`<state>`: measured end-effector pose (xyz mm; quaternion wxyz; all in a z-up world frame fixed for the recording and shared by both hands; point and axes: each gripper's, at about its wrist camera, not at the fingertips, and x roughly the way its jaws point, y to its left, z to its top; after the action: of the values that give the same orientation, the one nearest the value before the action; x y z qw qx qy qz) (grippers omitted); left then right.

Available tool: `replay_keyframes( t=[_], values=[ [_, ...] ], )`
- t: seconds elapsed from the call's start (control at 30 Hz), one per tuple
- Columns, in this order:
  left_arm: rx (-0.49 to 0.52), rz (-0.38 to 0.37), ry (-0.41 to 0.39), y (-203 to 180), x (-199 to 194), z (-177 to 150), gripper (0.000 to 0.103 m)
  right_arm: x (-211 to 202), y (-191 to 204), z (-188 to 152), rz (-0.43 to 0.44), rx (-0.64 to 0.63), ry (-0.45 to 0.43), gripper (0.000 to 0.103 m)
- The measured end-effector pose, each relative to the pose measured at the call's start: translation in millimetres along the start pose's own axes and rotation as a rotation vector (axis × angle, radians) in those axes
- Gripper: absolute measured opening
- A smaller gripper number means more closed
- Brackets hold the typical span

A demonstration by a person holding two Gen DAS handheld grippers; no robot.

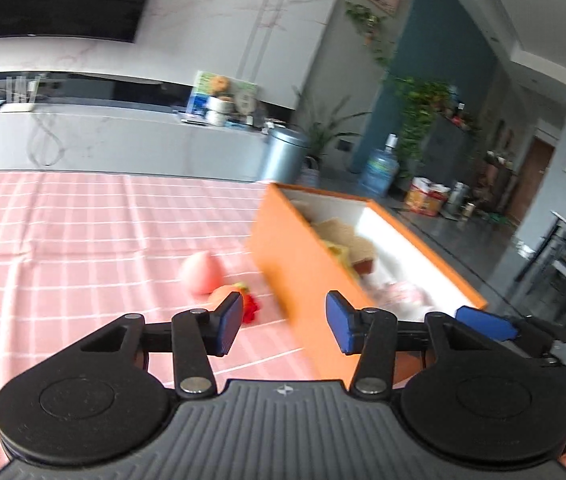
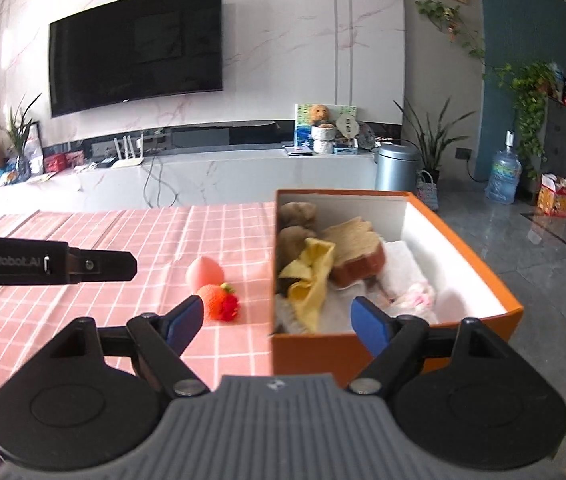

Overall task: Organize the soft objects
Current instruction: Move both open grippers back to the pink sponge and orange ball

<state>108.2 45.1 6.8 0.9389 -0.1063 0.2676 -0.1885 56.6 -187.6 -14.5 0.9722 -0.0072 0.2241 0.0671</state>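
The pink peach toy (image 2: 204, 272) and orange strawberry toy (image 2: 219, 302) lie touching on the bench (image 2: 83, 292), at nine o'clock of the orange box (image 2: 363, 354). They look light and squashy, best pinched across the middle. Left gripper (image 1: 283, 326) and right gripper (image 2: 277, 322) both have their fingers apart, holding nothing. The box wall crowds the strawberry's three o'clock side.

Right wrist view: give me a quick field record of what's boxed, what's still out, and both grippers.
box: orange cardboard box, white inside
in box: yellow cloth, brown bread-slice plush, white towel
on pink checked tablecloth: pink egg-shaped sponge, orange strawberry plush
left gripper: open, empty
right gripper: open, empty
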Motion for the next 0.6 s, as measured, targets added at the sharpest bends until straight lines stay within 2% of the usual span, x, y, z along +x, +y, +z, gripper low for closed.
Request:
replay_keyframes(
  t=[0.33,0.47,0.6],
  values=[
    [0.007,0.107,0.009,28.9,-15.7,-28.7,0.056,10.7,48.6,-21.2,0.124,-0.125,0.004,0.079],
    [0.016,0.141,0.013,37.2,-16.0,-30.2,0.056,19.3,64.3,-24.2,0.123,-0.213,0.010,0.071],
    [0.046,0.161,0.025,39.1,-11.9,-31.8,0.057,36.9,66.4,-22.0,0.121,-0.226,0.034,0.067]
  ],
)
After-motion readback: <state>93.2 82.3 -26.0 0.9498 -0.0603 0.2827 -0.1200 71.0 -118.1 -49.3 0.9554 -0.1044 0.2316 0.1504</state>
